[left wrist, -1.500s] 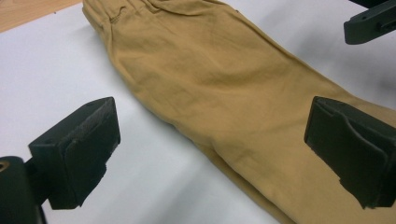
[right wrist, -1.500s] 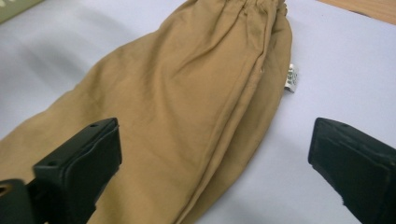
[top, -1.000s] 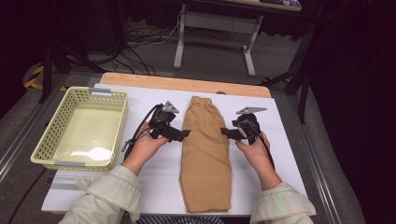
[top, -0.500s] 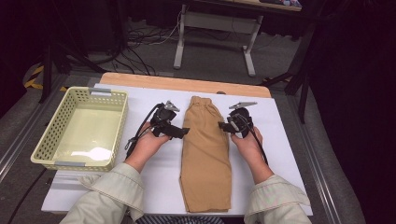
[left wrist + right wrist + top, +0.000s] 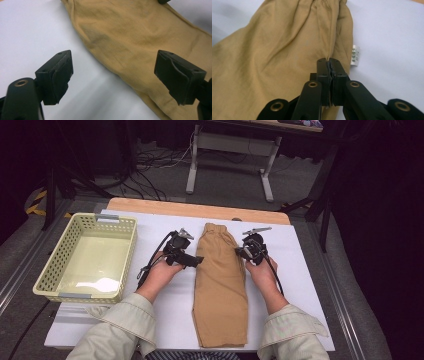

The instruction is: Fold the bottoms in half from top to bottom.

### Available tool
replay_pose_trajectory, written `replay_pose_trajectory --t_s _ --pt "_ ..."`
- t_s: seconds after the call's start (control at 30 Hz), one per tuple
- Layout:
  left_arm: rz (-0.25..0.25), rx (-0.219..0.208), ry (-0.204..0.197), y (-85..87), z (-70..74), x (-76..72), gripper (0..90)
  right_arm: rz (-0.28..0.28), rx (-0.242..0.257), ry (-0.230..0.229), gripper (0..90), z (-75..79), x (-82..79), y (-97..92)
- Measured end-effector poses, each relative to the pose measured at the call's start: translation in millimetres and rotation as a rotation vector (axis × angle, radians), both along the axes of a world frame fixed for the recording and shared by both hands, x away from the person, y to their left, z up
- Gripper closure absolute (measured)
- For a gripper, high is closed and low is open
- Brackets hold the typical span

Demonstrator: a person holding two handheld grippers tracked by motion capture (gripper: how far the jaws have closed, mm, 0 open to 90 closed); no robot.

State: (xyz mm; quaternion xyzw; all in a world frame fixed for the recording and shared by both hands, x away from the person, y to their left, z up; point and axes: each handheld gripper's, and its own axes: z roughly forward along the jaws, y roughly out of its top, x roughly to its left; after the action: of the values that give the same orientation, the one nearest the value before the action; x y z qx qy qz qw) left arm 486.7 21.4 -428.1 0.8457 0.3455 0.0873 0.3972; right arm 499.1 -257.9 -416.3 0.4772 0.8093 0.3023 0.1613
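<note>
Both hands are now sitting closer in against the tan shorts (image 5: 220, 285) than a second ago, each having slid inward toward the cloth. These shorts are lying flat on the white table cover (image 5: 310, 270), folded lengthwise into one narrow strip, well apart from the yellow basket (image 5: 55, 280) at the left. Its long axis is running from the far side of the table toward the person — gathered waistband at the far end, leg hems at the near edge.

At the right-hand edge, just below the waistband and beside the small white label (image 5: 355, 55), the right gripper (image 5: 330, 65) is pinching a ridge of cloth; its jaws have just been closing and are now meeting on the fabric. On the opposite edge, the left gripper (image 5: 113, 72) is standing wide, jaws narrowing a little, one over the bare cover and one over the cloth, pressing on nothing.

Judging from this, the risk is lopsidedness — the right pinch may be catching only the top layer, so lifting could peel the fold open, and with the left side unheld the strip would likely swing or drag askew.
</note>
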Motion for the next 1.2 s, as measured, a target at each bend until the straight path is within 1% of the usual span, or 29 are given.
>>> replay_pose_trajectory --t_s 0.1,0.27,0.37,0.5,0.57,0.6,0.67,0.73,0.8,0.9,1.03,1.07,1.2 --pt "0.001 0.001 0.0 0.4 0.1 0.3 16.6 0.002 -0.014 0.0 88.0 -0.7 -0.4 -2.7" --pt "0.005 -0.001 0.0 -0.1 0.4 2.0 16.6 -0.006 -0.014 0.02 88.1 -1.9 -0.7 -10.9" --pt "0.006 0.004 -0.001 -3.4 0.7 3.8 16.8 -0.024 -0.016 0.049 88.0 -6.0 1.1 -14.9" --pt "0.003 0.019 -0.003 -9.2 1.6 8.1 17.6 -0.033 -0.037 0.065 86.0 -11.1 3.9 -13.7" --pt "0.004 0.024 -0.004 -9.6 1.7 9.3 18.4 -0.036 -0.05 0.059 82.0 -11.8 4.7 -13.2" --pt "0.01 0.02 -0.001 -10.8 -0.1 13.2 19.7 -0.041 -0.059 0.051 78.2 -11.6 5.0 -13.4" --pt "0.013 0.024 0.003 -11.4 -1.4 15.5 20.7 -0.041 -0.054 0.047 72.1 -10.7 5.8 -15.1" --pt "0.015 0.032 0.008 -12.6 -3.5 18.6 21.3 -0.038 -0.037 0.035 65.8 -8.8 6.5 -16.7" --pt "0.019 0.035 0.007 -14.3 -5.6 21.5 22.3 -0.035 -0.017 0.013 60.3 -5.6 7.4 -17.4" --pt "0.036 0.046 0.016 -15.6 -9.6 28.2 24.4 -0.043 0.011 -0.001 54.6 -3.2 10.0 -16.2" --pt "0.056 0.043 0.031 -17.0 -15.6 34.8 27.9 -0.056 0.005 -0.021 49.1 -6.4 17.5 -12.7" --pt "0.06 0.04 0.035 -17.5 -16.9 35.7 29.0 -0.057 0.007 -0.025 49.1 -7.7 19.1 -12.2" --pt "0.075 0.041 0.052 -19.9 -20.2 37.7 32.7 -0.073 0.01 -0.015 49.4 -13.7 24.2 -10.9"
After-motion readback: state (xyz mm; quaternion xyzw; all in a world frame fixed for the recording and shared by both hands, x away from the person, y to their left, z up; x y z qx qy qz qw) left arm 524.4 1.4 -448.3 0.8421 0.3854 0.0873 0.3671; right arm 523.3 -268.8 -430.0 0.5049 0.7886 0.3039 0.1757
